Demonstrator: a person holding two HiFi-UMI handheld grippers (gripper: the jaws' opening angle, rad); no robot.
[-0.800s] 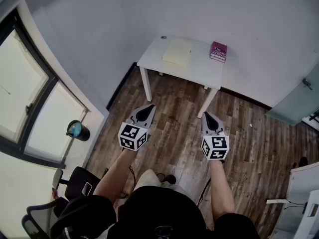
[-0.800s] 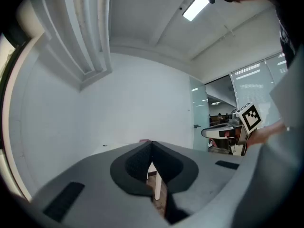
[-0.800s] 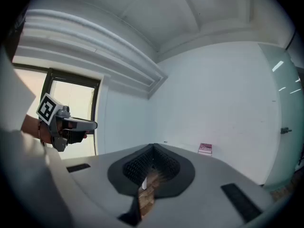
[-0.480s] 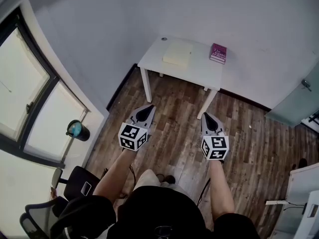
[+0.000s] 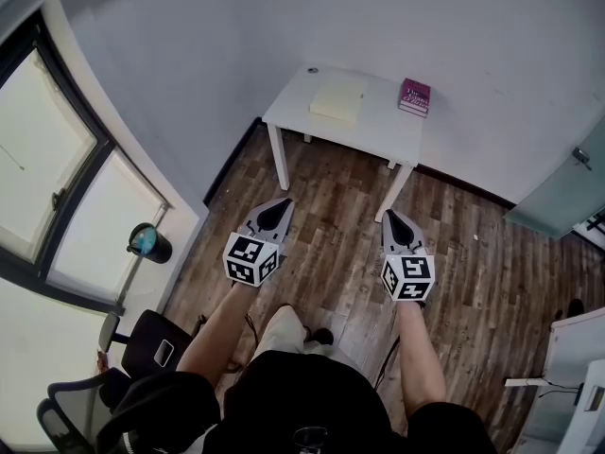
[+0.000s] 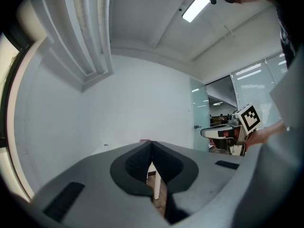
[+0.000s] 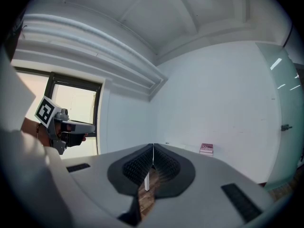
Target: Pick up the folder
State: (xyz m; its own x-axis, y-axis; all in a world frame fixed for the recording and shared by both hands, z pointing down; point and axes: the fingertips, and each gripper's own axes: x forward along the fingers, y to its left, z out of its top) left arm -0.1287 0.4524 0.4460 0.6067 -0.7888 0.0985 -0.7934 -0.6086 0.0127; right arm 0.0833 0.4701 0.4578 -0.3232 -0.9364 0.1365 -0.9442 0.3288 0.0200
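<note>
The folder (image 5: 337,99) on the bench (image 5: 375,129)
Far ahead of the left hand-held gripper (image 5: 277,206) and right hand-held gripper (image 5: 393,219), both clenched, holding nothing.

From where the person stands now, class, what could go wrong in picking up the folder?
1. The left tool and right tool are both shut and empty; arriving so, they would likely shove the flat pale yellow folder instead of gripping it.
2. The folder lies flat on the white table, so a jaw may not get under its edge.
</note>
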